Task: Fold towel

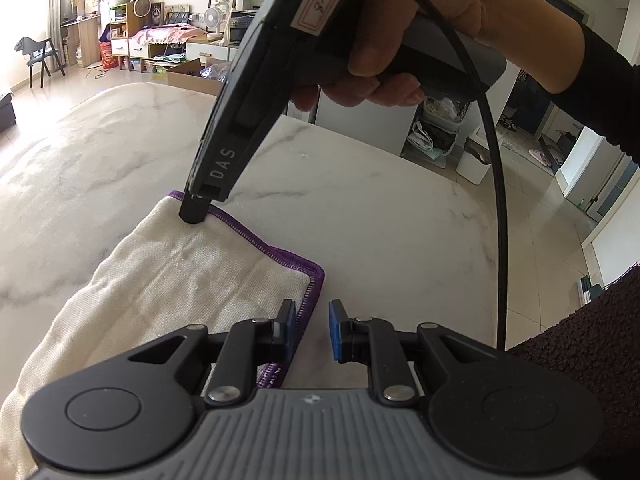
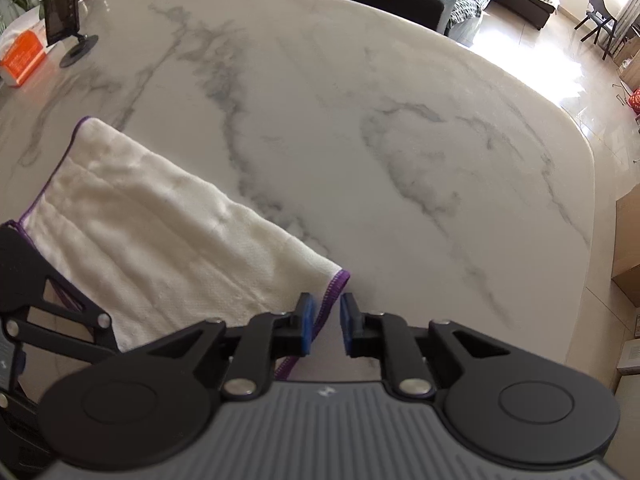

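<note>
Blue-padded left gripper [image 1: 313, 330] hangs ajar over the towel [image 1: 168, 280] hem, gripping nothing. Right gripper [image 2: 327, 325], marked "DAS" and hand-labelled "8-16", is likewise ajar and empty. Folded towel lies flat on the marble table [image 2: 360, 140].

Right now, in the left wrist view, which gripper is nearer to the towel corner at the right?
Left. The left gripper has the towel corner just ahead of its open jaws. The right gripper stands at the far corner, farther along the purple hem.
</note>
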`<state>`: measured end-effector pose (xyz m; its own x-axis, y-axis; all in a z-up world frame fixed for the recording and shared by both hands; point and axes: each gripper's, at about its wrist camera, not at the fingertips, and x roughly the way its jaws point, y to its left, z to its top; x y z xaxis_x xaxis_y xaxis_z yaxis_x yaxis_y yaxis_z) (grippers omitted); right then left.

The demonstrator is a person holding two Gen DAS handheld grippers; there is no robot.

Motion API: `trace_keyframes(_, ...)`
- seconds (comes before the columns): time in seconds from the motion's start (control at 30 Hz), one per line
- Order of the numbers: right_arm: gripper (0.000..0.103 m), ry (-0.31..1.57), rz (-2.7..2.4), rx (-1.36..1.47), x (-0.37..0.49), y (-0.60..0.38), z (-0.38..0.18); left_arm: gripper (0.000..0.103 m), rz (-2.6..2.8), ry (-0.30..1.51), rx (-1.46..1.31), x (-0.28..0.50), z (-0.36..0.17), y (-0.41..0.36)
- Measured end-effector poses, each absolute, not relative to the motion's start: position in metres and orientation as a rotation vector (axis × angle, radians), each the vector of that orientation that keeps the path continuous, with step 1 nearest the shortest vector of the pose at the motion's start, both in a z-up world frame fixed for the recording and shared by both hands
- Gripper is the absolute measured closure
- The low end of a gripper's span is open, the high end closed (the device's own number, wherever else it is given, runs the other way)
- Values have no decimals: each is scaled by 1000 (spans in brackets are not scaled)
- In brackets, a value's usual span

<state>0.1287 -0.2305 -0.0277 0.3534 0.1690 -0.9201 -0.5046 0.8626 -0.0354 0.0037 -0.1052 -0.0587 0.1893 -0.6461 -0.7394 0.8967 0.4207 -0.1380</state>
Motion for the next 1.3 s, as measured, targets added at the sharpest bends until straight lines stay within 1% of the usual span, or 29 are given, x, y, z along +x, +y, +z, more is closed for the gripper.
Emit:
trace_keyframes(0.07, 67, 1090, 451, -350, 126, -230, -23, 78, -1086, 817, 362, 5, -54, -97)
trace_keyframes(0.37, 67, 876, 695, -513, 101, -198, -8, 78, -855, 788, 439, 31, -37, -29)
trace_keyframes(0.57, 67, 741, 968, -651, 85, -156, -13, 78, -905, 691, 577, 38, -35, -7)
trace_keyframes(0.7, 65, 718, 1103, -661, 91, -135, -18, 78, -946, 675, 661, 42, -46, 0)
trace_keyframes(0.73, 62, 714, 1130, -660, 93, -132, -20, 78, -959, 675, 660, 44, -48, 3)
trace_keyframes(0.77, 57, 710, 1150, -658, 96, -129, -22, 78, -974, 676, 655, 46, -49, 6)
trace_keyframes(0.8, 54, 707, 1170, -653, 98, -127, -23, 78, -988, 678, 649, 48, -51, 9)
trace_keyframes(0.83, 49, 706, 1189, -646, 100, -126, -25, 76, -1004, 679, 643, 49, -53, 11)
trace_keyframes(0.87, 46, 705, 1208, -641, 102, -124, -27, 70, -1023, 681, 635, 51, -55, 14)
trace_keyframes(1.0, 45, 705, 1274, -636, 108, -117, -34, 65, -1073, 685, 592, 64, -60, 20)
trace_keyframes(1.07, 39, 702, 1296, -635, 110, -114, -39, 56, -1102, 697, 561, 69, -63, 21)
trace_keyframes(1.1, 36, 702, 1304, -631, 112, -113, -41, 54, -1125, 706, 544, 71, -66, 21)
trace_keyframes(1.17, 19, 705, 1328, -611, 114, -116, -45, 46, -1159, 711, 530, 74, -70, 20)
trace_keyframes(1.23, 10, 706, 1363, -602, 114, -121, -50, 40, -1178, 699, 536, 72, -75, 19)
trace_keyframes(1.27, 9, 693, 1378, -601, 113, -125, -53, 35, -1176, 686, 531, 71, -77, 20)
trace_keyframes(1.3, 9, 671, 1389, -602, 111, -128, -55, 33, -1171, 674, 524, 70, -80, 21)
